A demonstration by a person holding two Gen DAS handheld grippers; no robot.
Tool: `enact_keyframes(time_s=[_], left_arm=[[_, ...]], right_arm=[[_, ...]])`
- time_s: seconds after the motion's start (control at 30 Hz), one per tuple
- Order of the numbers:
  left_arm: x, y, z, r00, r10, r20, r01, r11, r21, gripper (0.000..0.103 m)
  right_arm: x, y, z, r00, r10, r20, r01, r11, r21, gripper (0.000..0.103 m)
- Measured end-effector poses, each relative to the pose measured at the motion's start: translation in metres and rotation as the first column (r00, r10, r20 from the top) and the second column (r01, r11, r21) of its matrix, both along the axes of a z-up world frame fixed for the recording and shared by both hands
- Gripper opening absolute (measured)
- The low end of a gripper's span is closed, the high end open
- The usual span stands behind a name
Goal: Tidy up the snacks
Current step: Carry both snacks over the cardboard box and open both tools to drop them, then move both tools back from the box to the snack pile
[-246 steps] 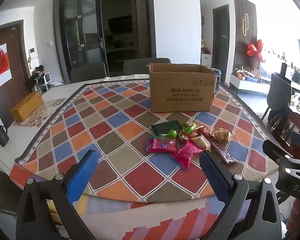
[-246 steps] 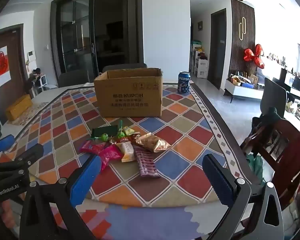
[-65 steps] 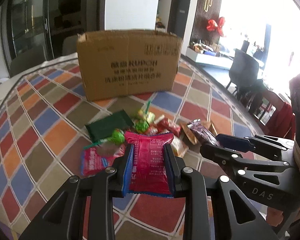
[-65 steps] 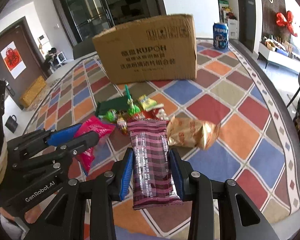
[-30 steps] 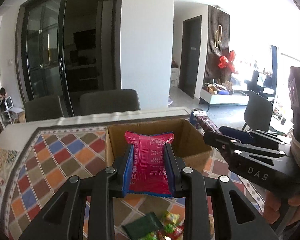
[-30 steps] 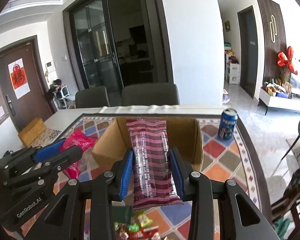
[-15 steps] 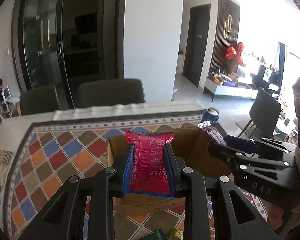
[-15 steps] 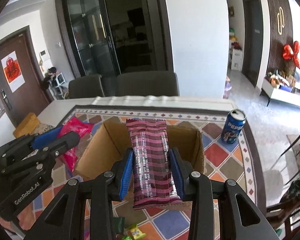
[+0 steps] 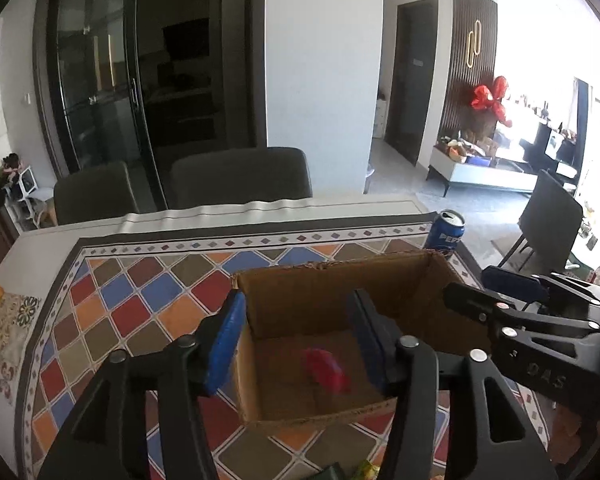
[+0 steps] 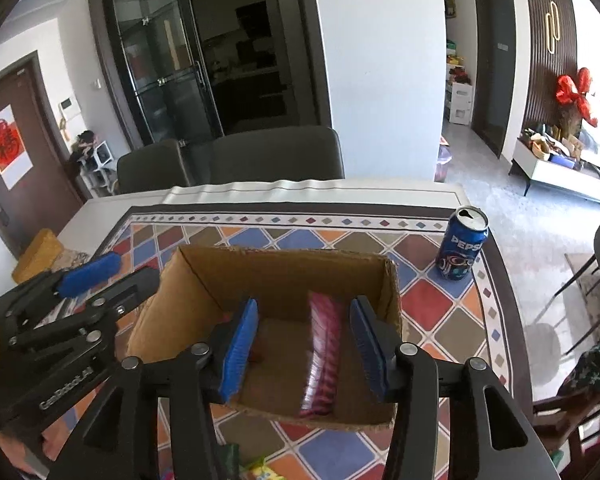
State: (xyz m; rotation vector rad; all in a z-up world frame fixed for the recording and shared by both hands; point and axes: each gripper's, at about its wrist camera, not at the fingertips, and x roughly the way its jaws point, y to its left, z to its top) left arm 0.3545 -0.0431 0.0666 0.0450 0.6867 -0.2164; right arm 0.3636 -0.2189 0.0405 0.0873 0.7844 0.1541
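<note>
One cardboard box (image 10: 284, 276), two snack packets in it: one red (image 9: 326, 368), one striped maroon (image 10: 322, 344); one soda can (image 10: 462, 250); two chairs (image 10: 276, 156).

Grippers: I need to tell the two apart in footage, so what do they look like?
Both are black plastic frames with silver rivets and blue ribbed pads on the two fingers. The left gripper carries white lettering on its side, seen from the right wrist view as "GenRobot.AI". The right gripper shows embossed "DAS" on its body in the left wrist view. No cables are visible.
</note>
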Motion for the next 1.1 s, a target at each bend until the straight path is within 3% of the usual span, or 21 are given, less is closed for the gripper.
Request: enact_keyframes(time_s=[0.63,1.1], left_arm=[[-0.113,0.020,0.015,0.996,-0.007,0.086,0.005,1.000,0.022,0.063],[-0.189,0.026,-0.018,0.997,-0.029,0.072,0.028,0.999,0.023,0.067]], right_arm=[[-0.101,0.017,0.003,0.993,0.099,0.067,-0.101,0.995,0.022,0.050],[-0.164,0.029,-0.017,0.984,0.164,0.065,-0.166,0.986,0.013,0.050]])
